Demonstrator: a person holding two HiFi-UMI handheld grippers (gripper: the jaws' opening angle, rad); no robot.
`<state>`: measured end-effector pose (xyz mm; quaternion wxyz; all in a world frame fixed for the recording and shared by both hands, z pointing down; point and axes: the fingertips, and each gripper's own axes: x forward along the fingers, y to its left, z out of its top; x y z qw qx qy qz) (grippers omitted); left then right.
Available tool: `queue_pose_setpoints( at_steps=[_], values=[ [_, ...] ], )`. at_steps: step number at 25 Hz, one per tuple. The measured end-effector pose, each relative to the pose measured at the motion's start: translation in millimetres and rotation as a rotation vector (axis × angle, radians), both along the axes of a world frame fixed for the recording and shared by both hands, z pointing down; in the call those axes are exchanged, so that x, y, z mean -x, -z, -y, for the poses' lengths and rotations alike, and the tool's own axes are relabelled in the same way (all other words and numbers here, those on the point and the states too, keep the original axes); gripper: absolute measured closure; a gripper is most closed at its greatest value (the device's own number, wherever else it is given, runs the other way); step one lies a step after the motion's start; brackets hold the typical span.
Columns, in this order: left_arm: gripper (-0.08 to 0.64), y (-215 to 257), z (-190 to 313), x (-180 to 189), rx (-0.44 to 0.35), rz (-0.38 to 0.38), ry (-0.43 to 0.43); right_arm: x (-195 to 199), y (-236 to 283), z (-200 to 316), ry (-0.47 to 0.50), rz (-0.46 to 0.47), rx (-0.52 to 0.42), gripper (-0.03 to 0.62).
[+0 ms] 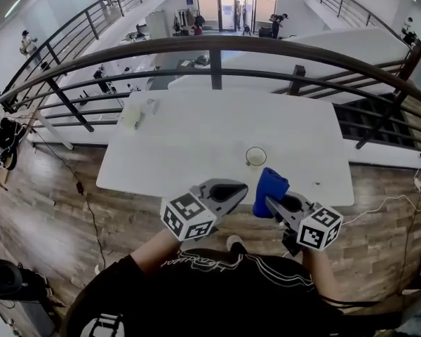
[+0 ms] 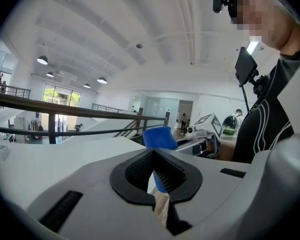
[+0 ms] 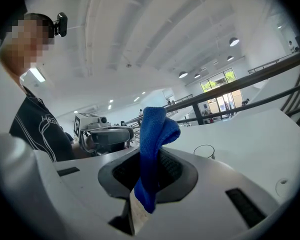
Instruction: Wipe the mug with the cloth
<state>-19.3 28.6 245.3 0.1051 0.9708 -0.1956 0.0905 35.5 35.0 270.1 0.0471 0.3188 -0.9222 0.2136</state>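
White table [image 1: 196,135] by the railing [image 1: 217,44]: right gripper [image 1: 272,202] clamps the blue cloth [image 1: 270,187], mug [image 1: 255,157] at its eleven o'clock; left gripper [image 1: 240,188] jaws together, empty.

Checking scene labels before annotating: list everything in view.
table: 1, white, centre, in front of the railing
mug: 1, clear glass, standing on the table's near right part
cloth: 1, blue, over the table's near edge, clamped in the right gripper
pale object: 1, whitish, table's far left; too small to identify
railing: 1, dark, curving beyond the table
floor: brown wood, around the table
left gripper: 1, grey, shut, empty
right gripper: 1, grey, shut on the cloth
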Motion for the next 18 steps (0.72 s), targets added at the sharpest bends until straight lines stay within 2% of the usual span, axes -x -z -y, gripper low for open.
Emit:
queue_pose_setpoints(
  at_steps=[8,18],
  values=[
    [0.552,-11.9,-12.2,6.4,0.051,-0.036,0.006,4.9,-4.8,-15.5,-0.004,-0.014,0.013,0.534],
    [0.552,-14.8,-15.7,8.0,0.050,-0.051,0.014,6.7,-7.7,-20.6,-0.005,-0.007,0.013,0.534]
  ],
)
